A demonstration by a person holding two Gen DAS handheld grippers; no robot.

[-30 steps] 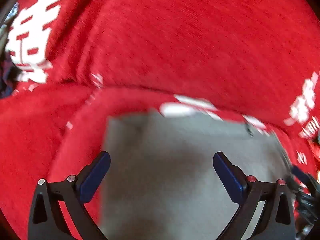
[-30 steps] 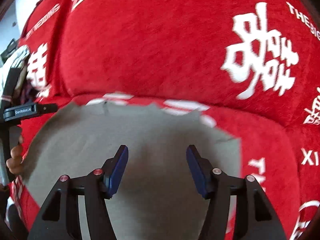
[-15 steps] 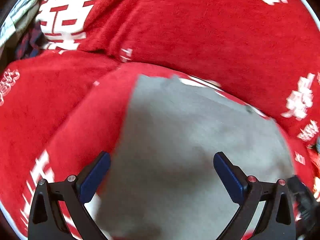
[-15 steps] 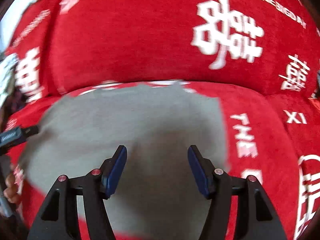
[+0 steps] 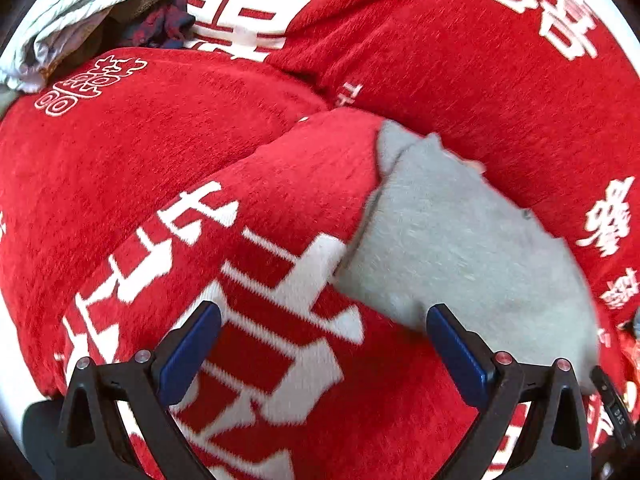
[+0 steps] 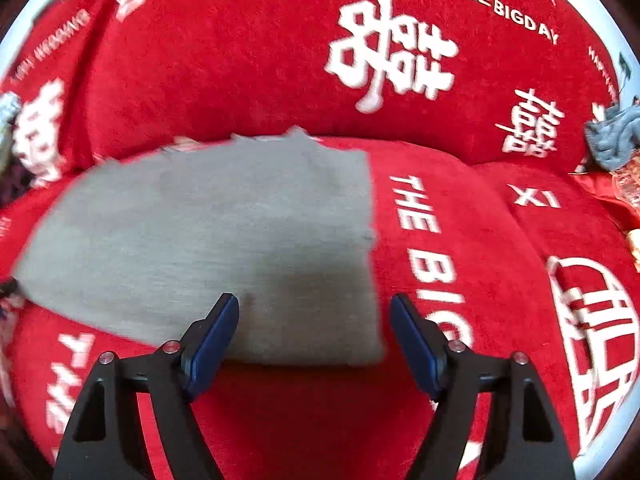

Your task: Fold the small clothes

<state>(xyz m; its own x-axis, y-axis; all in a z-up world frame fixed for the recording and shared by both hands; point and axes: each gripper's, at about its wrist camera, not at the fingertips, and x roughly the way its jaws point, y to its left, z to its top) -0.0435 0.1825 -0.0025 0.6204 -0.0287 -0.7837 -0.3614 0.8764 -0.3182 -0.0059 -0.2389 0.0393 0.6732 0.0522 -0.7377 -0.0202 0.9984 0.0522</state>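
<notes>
A folded grey garment (image 6: 224, 236) lies flat on a red sofa seat printed with white characters. In the left wrist view the grey garment (image 5: 472, 248) sits to the right, with its near corner just ahead of the right finger. My left gripper (image 5: 324, 332) hangs open over the red seat, nothing between its fingers. My right gripper (image 6: 314, 328) hovers over the garment's near right corner; its jaws are opening and the blue pads touch nothing.
A heap of unfolded clothes (image 5: 92, 12), white, grey and dark plaid, lies at the far left of the sofa. A crumpled grey-blue cloth (image 6: 612, 136) sits at the far right. The red backrest (image 6: 280, 48) rises behind the seat.
Both grippers have drawn back from the grey garment. The left view has swung leftward, leaving the garment at its right. The right gripper's jaws stand wider than before.
</notes>
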